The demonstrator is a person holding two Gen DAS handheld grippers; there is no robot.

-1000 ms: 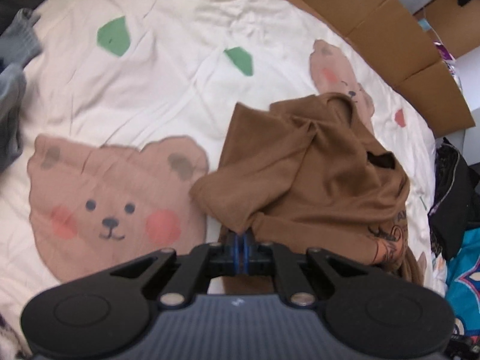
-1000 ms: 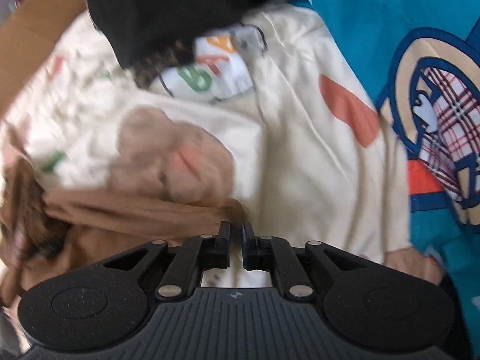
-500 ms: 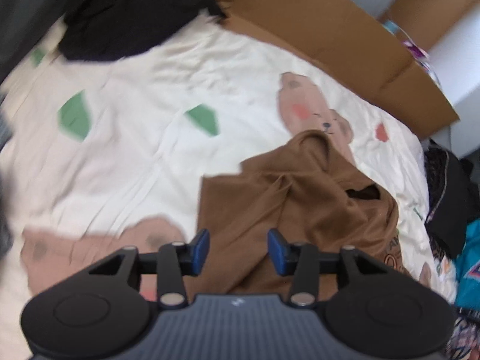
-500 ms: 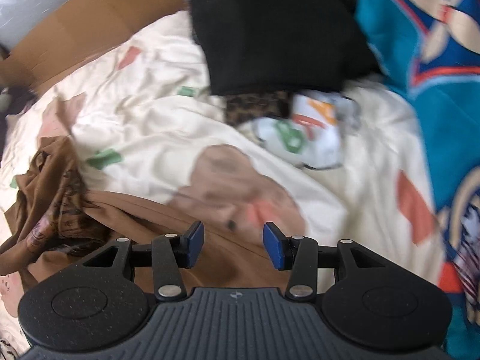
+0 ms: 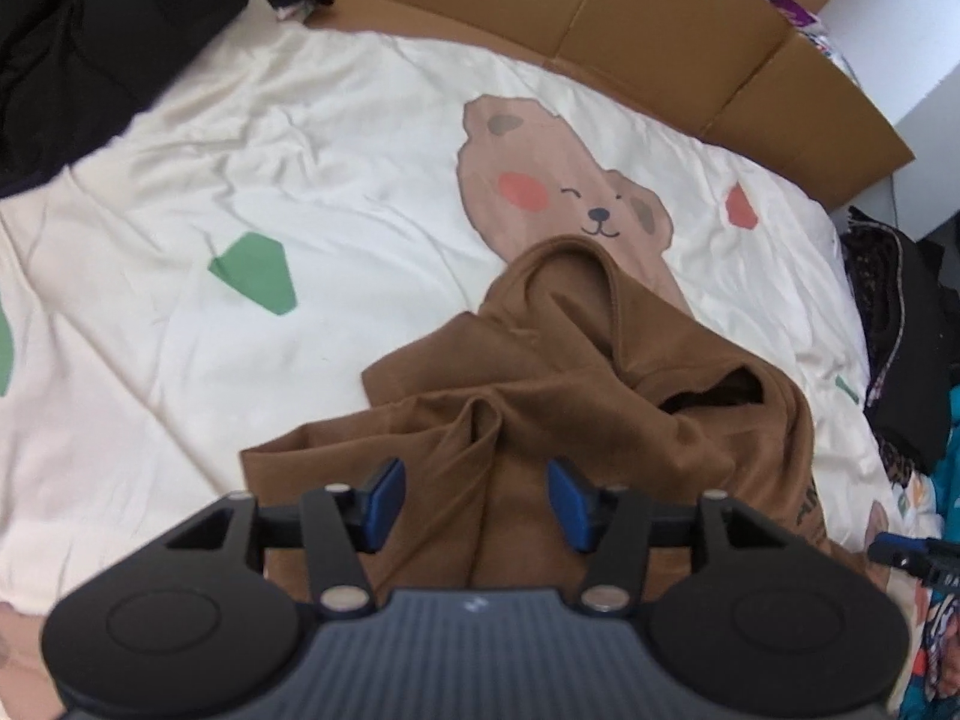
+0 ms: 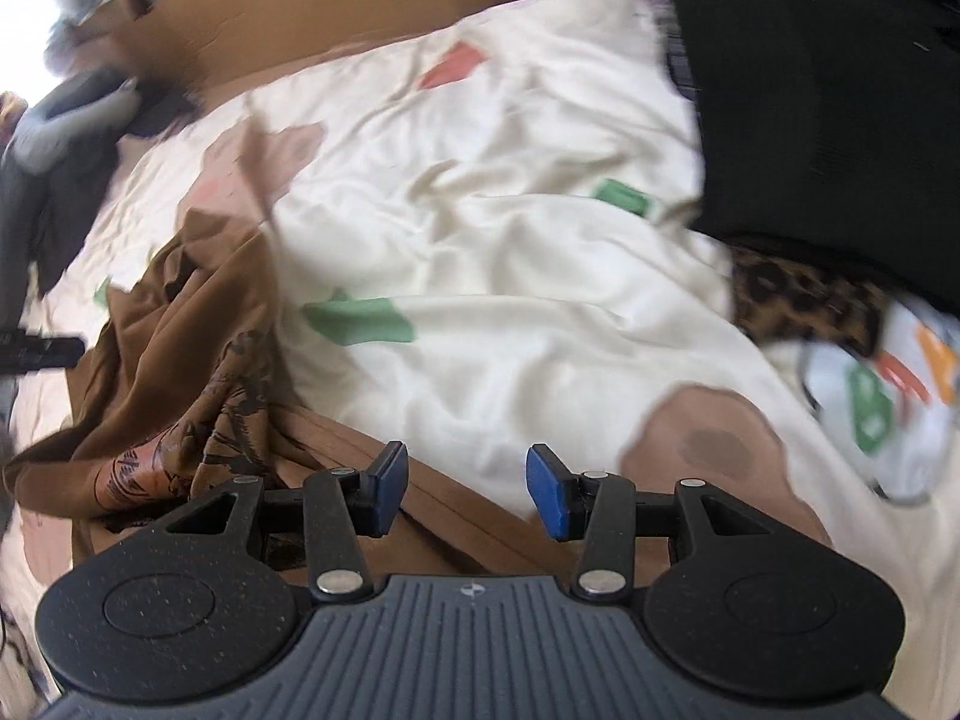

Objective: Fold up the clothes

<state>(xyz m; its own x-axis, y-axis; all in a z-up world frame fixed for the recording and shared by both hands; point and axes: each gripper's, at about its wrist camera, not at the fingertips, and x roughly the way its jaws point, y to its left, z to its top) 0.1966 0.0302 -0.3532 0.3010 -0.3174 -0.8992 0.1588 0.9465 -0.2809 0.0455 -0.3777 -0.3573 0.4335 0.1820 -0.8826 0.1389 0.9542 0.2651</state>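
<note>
A brown T-shirt (image 5: 576, 384) lies crumpled on the cream bear-print bedsheet (image 5: 252, 156). My left gripper (image 5: 474, 495) is open and empty, hovering above the shirt's near part. In the right wrist view the same shirt (image 6: 198, 360) lies bunched at the left with a dark print showing, and one brown edge runs under my right gripper (image 6: 468, 489), which is open and empty above it. The tip of the other gripper shows at the right edge of the left wrist view (image 5: 918, 552).
Flattened cardboard (image 5: 630, 18) lines the far side of the bed. Black clothes lie at the far left (image 5: 102, 42) and far right (image 5: 900, 324). In the right wrist view a black garment (image 6: 828, 96), a leopard-print piece (image 6: 804, 306) and a white printed garment (image 6: 882, 402) lie at the right.
Both grippers were shut on the brown shirt a second ago; they have let go, opened wide and lifted back. The shirt now lies loose on the sheet.
</note>
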